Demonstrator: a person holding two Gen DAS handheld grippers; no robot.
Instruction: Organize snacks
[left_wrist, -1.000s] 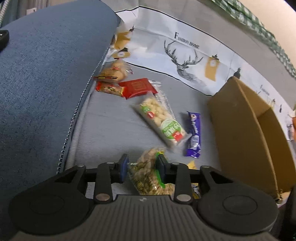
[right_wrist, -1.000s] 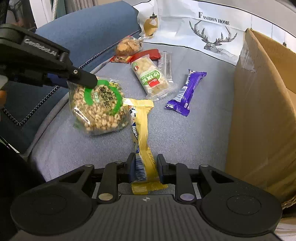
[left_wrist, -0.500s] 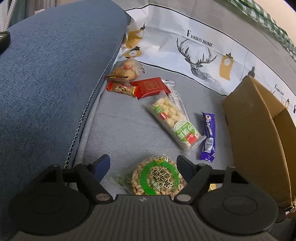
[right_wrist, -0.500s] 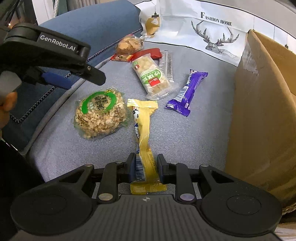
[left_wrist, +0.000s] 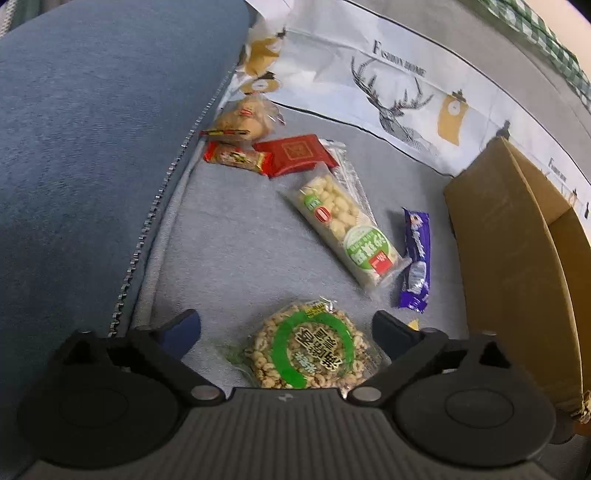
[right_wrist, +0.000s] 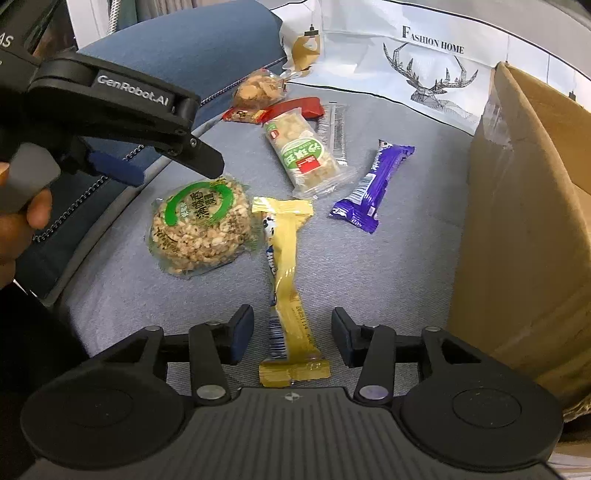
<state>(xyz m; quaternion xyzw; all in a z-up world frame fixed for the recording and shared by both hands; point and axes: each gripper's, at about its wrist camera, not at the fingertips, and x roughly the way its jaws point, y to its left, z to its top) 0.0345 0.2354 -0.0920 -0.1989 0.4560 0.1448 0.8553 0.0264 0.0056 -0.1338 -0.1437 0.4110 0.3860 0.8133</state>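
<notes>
A round grain cake packet with a green ring (left_wrist: 310, 350) lies flat on the grey seat cushion. My left gripper (left_wrist: 286, 325) stands over it with its jaws opening wide, and the pads are clear of the packet. In the right wrist view the same round packet (right_wrist: 201, 225) lies beside a yellow bar (right_wrist: 286, 258). The near end of that bar sits between the fingers of my right gripper (right_wrist: 291, 323). Its jaws are opening too, with the pads off the wrapper.
A purple bar (right_wrist: 373, 184), a long clear snack packet with a green label (right_wrist: 304, 155) and red packets (left_wrist: 295, 153) lie farther back. An open cardboard box (right_wrist: 524, 221) stands at the right. A blue armrest (left_wrist: 92, 147) rises on the left, and a deer-print cloth (left_wrist: 388, 92) covers the back.
My left gripper has let go of the round packet, which dropped flat onto the cushion, and its jaws have spread wide. My right gripper's jaws have parted from the yellow bar.
</notes>
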